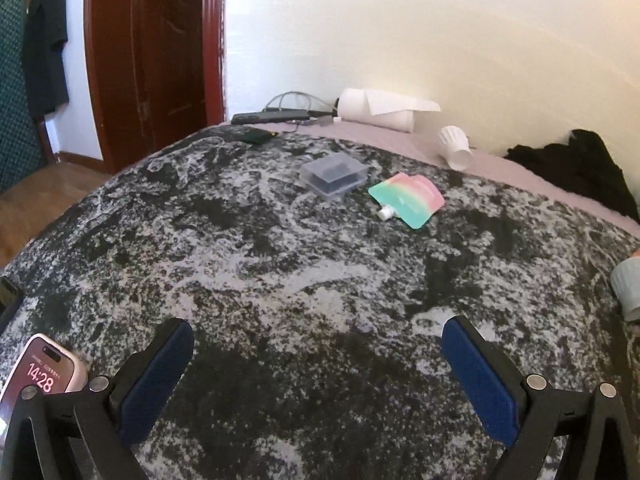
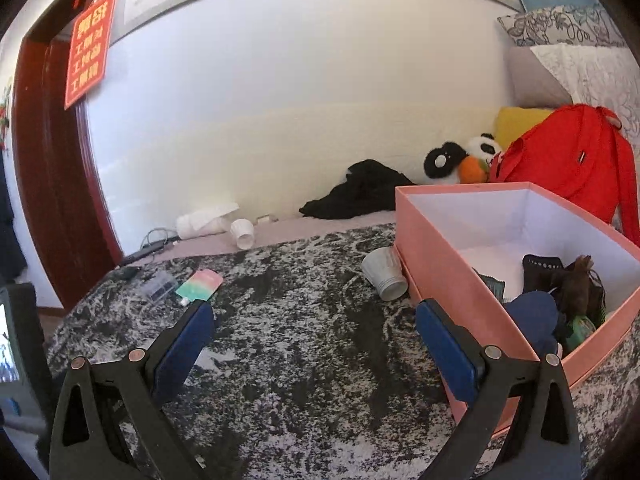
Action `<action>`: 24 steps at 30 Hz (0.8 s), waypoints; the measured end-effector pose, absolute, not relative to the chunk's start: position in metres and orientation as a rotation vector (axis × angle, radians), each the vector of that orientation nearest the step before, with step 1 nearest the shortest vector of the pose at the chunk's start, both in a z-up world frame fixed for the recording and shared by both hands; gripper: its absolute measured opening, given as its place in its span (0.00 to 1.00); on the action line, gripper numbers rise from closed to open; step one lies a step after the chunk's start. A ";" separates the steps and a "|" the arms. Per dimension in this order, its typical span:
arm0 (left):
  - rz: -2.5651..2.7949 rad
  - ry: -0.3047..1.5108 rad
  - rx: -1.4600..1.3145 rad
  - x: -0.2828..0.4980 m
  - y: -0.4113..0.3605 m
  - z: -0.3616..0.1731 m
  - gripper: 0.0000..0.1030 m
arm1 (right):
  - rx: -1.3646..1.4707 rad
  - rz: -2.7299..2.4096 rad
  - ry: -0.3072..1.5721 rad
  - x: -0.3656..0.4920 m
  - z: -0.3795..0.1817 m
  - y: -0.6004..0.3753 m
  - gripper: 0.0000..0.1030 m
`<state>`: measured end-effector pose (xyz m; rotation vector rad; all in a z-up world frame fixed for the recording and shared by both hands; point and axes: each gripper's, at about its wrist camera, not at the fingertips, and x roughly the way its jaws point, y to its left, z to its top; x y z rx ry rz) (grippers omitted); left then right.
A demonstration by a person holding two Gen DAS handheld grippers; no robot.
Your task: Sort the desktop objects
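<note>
Both grippers empty: left gripper fingers spread wide over bare blanket; right gripper likewise spread, holding nothing.

Loose items: clear plastic case and pastel spout pouch sit just beside each other, far centre of the mottled blanket; grey ribbed cup lies tipped on its side, touching or nearly touching the left wall of the pink box; box already holds dark pouches and soft bits at its near end, far end open.

Handling, my read: pouch looks light, floppy, slick film; pinch across a flat edge or the cap end, a mid-body grab would likely buckle it; case rigid, smooth, probably slippery; grip across the short sides; cup thin and light, easy to crush; take the rim wall gently.

Room: wide open blanket between grippers and items; soft surface means things sink or tilt; box rim is tall, so lift over it; phone sits near left.
</note>
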<state>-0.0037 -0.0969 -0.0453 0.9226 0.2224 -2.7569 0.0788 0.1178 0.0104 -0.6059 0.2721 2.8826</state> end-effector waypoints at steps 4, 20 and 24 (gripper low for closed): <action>-2.712 0.251 0.921 -0.005 -0.107 -0.046 0.99 | -0.764 2.832 0.274 0.062 -0.020 0.113 1.00; -2.693 0.331 0.812 0.001 -0.132 -0.012 0.99 | -1.309 2.636 0.187 0.020 -0.112 0.088 1.00; -2.714 0.375 0.821 0.000 -0.127 -0.005 0.99 | -1.308 2.638 0.189 0.021 -0.112 0.088 1.00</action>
